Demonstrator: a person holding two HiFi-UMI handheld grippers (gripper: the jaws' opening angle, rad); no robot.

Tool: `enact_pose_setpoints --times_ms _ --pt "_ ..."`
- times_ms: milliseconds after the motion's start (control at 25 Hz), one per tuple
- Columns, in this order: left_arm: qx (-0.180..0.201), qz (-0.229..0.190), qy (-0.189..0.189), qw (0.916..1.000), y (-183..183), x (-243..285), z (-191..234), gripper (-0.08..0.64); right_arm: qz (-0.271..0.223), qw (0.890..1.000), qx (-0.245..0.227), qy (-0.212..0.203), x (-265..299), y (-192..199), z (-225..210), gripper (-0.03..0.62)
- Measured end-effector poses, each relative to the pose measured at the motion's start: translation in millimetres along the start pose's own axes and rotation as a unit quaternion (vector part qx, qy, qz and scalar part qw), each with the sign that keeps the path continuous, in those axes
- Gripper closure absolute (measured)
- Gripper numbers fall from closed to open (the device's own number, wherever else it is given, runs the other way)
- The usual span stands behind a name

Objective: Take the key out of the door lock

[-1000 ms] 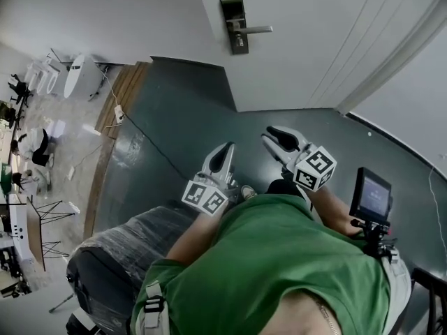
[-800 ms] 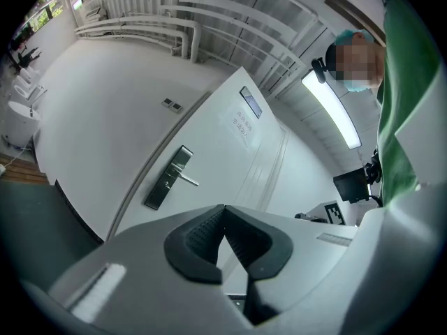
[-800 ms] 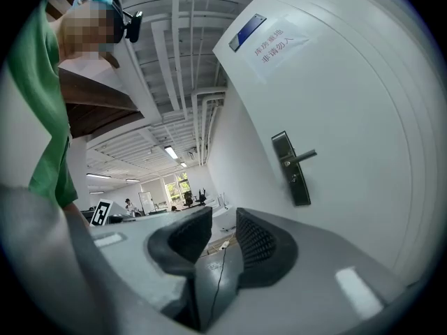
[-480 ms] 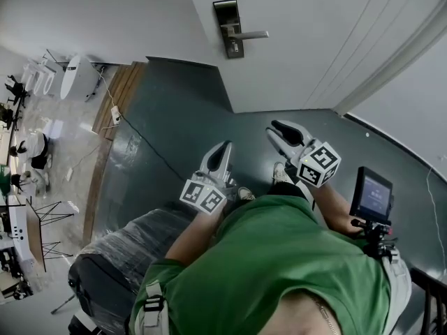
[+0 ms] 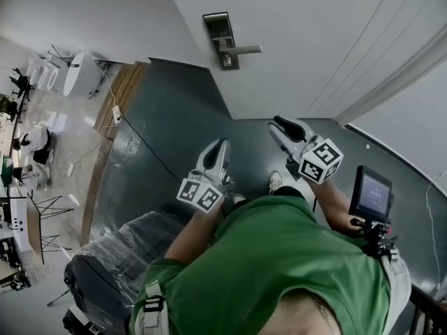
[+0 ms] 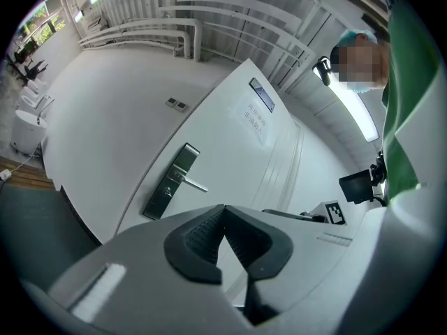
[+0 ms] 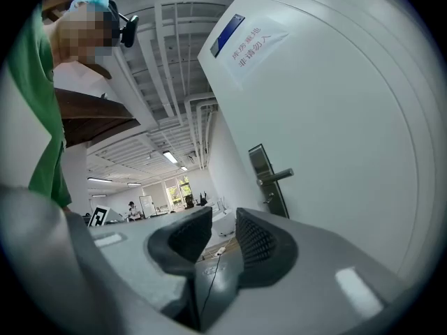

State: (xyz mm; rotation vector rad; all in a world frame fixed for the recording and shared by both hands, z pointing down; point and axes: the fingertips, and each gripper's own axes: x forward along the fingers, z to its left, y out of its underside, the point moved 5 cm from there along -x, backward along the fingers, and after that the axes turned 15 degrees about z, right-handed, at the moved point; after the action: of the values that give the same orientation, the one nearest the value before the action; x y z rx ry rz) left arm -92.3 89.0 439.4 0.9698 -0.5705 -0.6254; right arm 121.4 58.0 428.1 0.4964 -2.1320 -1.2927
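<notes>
Both tools hang well short of a white door (image 5: 314,33), whose key (image 5: 225,62) sits under the handle (image 5: 244,49) near the door's edge; the left tool (image 5: 223,144) is closed and empty, the right tool (image 5: 279,123) slightly parted and empty, probably best lined up squarely on the key's head.

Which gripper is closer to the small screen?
Right. The right gripper is just up and left of the screen in the head view; the left gripper sits farther left, past the right one.

head looks down; all share door lock (image 5: 222,39)
</notes>
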Motion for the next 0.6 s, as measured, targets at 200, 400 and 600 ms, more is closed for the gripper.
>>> enact_pose_setpoints --times_ms 200,400,600 --pt "0.003 0.002 -0.018 0.9998 0 23 -4 0.554 -0.006 1.0 0.008 -0.012 -3 -5 -30 0.482" --pt "0.003 0.0 -0.043 0.9991 -1 44 -11 0.554 -0.008 0.999 0.015 -0.032 -3 -15 -57 0.482" --pt "-0.001 -0.012 -0.073 0.9973 -4 56 -15 0.554 0.0 0.998 0.016 -0.055 -1 -21 -77 0.482"
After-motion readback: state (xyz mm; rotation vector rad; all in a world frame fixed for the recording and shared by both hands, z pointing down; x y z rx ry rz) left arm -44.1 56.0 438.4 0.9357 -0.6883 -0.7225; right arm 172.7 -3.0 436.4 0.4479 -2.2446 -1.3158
